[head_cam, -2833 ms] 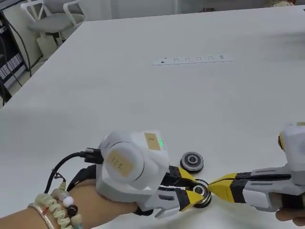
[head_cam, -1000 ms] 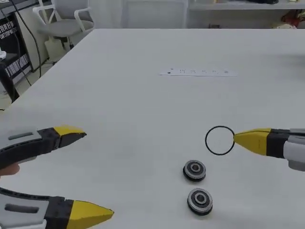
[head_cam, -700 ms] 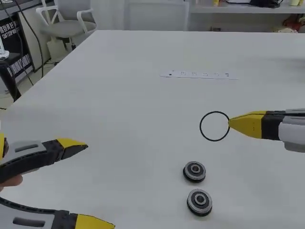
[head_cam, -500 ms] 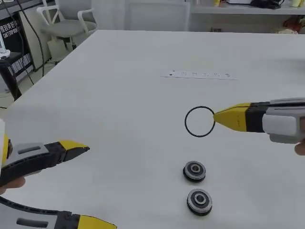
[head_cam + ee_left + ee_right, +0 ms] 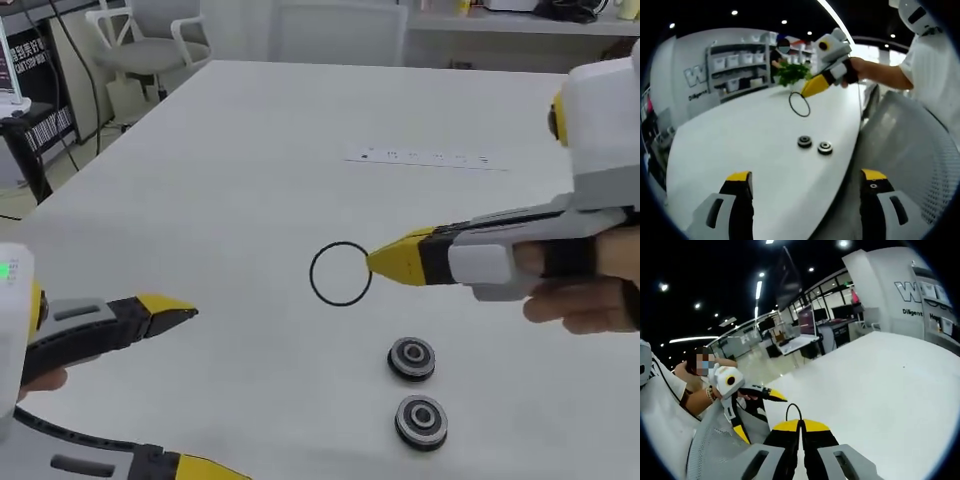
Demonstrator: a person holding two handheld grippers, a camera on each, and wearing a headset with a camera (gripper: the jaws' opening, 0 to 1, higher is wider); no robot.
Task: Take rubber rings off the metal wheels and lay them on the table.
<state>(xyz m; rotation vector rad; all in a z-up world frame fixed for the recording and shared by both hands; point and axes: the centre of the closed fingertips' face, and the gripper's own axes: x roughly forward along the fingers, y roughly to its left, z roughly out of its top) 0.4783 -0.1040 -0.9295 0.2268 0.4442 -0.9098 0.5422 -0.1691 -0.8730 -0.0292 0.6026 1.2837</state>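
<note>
My right gripper point(image 5: 372, 262), clamped shut on a rubber ring point(image 5: 340, 303), held it over the worktop point(image 5: 250, 180) beyond two metal wheels point(image 5: 412, 358); my left gripper point(image 5: 215, 392) hung with jaws apart. Laying the ring down seemingly came next: lower, then release.
</note>
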